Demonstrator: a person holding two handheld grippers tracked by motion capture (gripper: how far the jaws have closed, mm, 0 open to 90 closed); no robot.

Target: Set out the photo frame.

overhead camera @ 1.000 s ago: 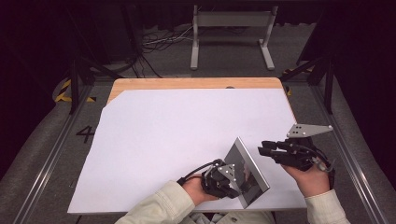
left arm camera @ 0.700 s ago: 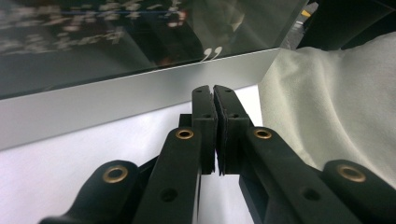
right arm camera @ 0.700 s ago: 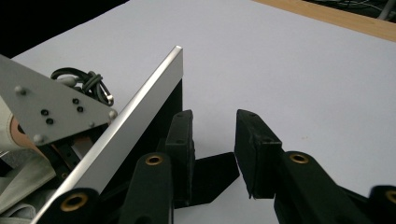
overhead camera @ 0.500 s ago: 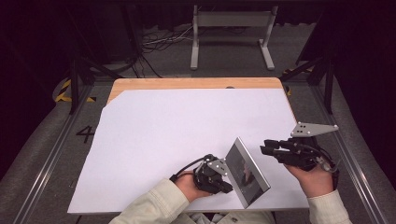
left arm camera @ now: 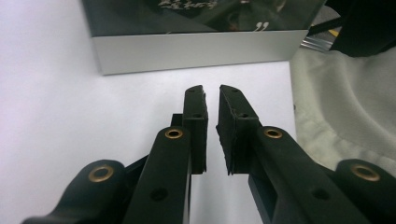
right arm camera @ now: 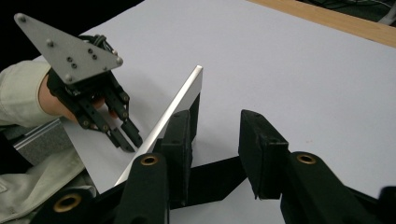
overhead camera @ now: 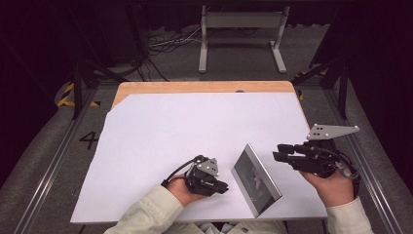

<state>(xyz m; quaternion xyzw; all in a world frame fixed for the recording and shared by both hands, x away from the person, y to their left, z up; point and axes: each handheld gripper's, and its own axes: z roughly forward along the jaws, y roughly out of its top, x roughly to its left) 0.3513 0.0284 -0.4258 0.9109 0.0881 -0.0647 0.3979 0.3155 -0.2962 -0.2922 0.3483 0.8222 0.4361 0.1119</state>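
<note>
- In the high view a flat silver-framed panel (overhead camera: pixel 255 179) with a dark glossy face stands on its long edge on the white sheet (overhead camera: pixel 195 131) that covers the wooden counter (overhead camera: pixel 204 87), near the sheet's near right part.
- Its long axis runs on the slant, from an upper corner farther up the counter to a lower corner close to the person; the dark face is turned toward the left gripper (overhead camera: pixel 221 186), and the panel leans a little.
- The left gripper lies low on the sheet just beside the panel's dark face, apart from it; the right gripper (overhead camera: pixel 278 154) hangs off the panel's far end, also apart.
- The left gripper view adds what the high view cannot give: the panel's silver side wall (left arm camera: pixel 196 50) seen square on, a blurred reflection in the dark face above it, and the gripper's own jaws (left arm camera: pixel 212 100) parted by a narrow gap with nothing between them. They have just been opening and stand released, short of the panel.
- The same view shows a cream sleeve (left arm camera: pixel 345 112) at the right.
- The right gripper view looks along the panel's thin bright edge (right arm camera: pixel 175 112), which runs away from the camera. Its own jaws (right arm camera: pixel 217 126) stand released and have just been opening, nothing between them; the left-hand jaw sits close by the panel, contact not clear.
- Beyond the edge, that view shows the left gripper (right arm camera: pixel 128 140) and its grey three-cornered plate.
</note>
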